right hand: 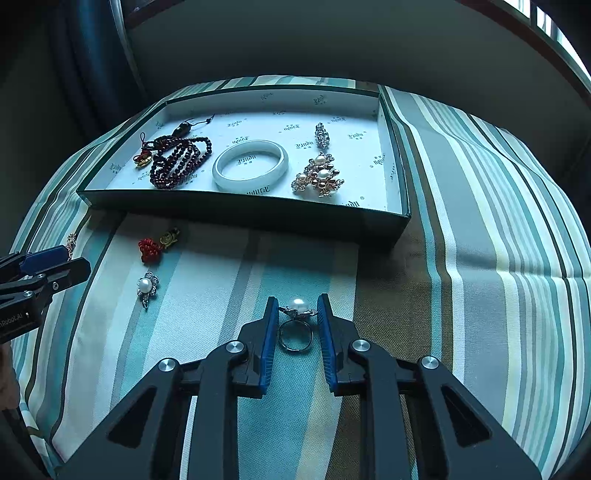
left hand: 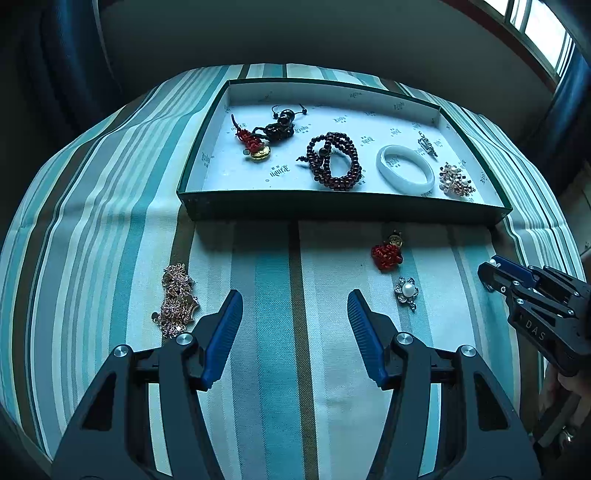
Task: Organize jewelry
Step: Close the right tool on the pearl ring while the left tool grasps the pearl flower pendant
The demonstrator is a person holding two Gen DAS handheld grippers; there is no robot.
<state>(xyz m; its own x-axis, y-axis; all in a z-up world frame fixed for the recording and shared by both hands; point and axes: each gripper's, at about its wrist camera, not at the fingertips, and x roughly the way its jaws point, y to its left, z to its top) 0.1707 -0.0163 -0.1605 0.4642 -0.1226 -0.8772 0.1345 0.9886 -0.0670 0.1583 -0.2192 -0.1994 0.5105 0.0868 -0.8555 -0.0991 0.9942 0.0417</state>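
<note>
A dark green box (left hand: 332, 206) (right hand: 229, 212) with a white lining holds a white bangle (left hand: 405, 168) (right hand: 251, 165), a dark red bead bracelet (left hand: 334, 161) (right hand: 179, 160), a black-and-red charm (left hand: 266, 133), a pearl cluster brooch (left hand: 456, 181) (right hand: 319, 175) and a small crystal pin (left hand: 427, 144) (right hand: 322, 134). On the striped cloth lie a red knot charm (left hand: 387, 253) (right hand: 153, 248), a pearl flower brooch (left hand: 406, 291) (right hand: 146, 287) and a rose-gold chain pile (left hand: 177, 299). My right gripper (right hand: 297, 306) (left hand: 493, 275) is shut on a pearl ring (right hand: 297, 321). My left gripper (left hand: 294, 306) (right hand: 55, 264) is open and empty above the cloth.
The striped teal cloth (right hand: 480, 258) covers a rounded table whose edges fall away left and right. A dark wall stands behind the box and a window (left hand: 535, 33) is at the upper right.
</note>
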